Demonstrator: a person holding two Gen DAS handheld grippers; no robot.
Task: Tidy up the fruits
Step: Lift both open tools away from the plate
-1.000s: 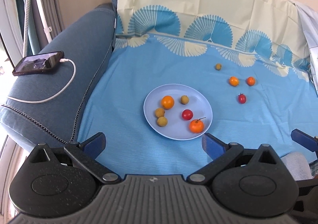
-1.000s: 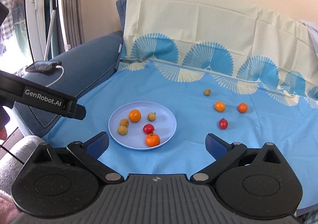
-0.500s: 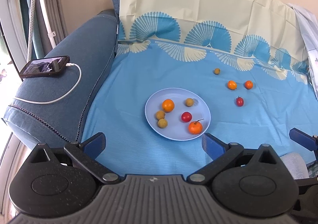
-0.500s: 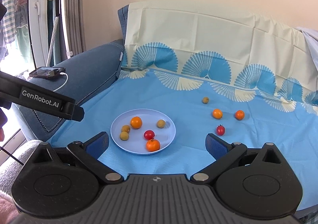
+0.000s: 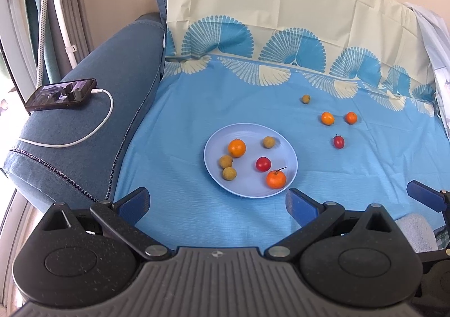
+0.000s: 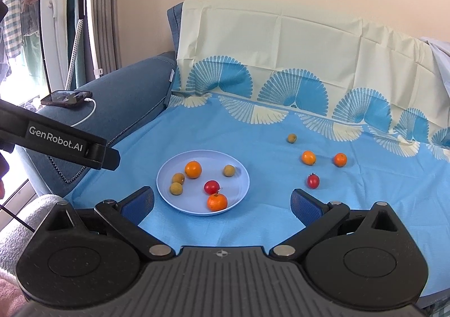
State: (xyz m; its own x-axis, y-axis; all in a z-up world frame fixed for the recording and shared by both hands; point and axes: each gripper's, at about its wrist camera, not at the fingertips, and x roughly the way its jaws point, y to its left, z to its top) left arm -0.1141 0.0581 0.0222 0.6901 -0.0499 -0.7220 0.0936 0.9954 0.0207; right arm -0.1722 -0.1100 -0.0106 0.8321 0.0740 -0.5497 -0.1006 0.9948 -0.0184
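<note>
A pale blue plate [image 5: 284, 152] [image 6: 239, 176] sits on the blue cloth and holds two oranges, a red tomato [image 5: 263, 164] and three brownish longans. On the cloth to its right lie a longan [image 5: 306, 98], two oranges [image 5: 327, 118] [image 5: 351, 117] and a red tomato [image 5: 338, 141] [image 6: 313, 181]. My left gripper [image 5: 218, 204] is open and empty, near the plate's front edge. My right gripper [image 6: 222, 204] is open and empty, just in front of the plate.
A blue sofa armrest [image 5: 84, 125] on the left carries a phone [image 5: 60, 94] on a white cable. A cream and blue patterned cloth [image 5: 281, 21] covers the sofa back. A garment steamer stand [image 6: 84, 7] is at the far left. A white towel [image 5: 416, 232] lies by the cloth's front right edge.
Both grippers have pulled back and up from the plate, so the fruit looks smaller and more of the sofa back shows. No fruit has moved.
</note>
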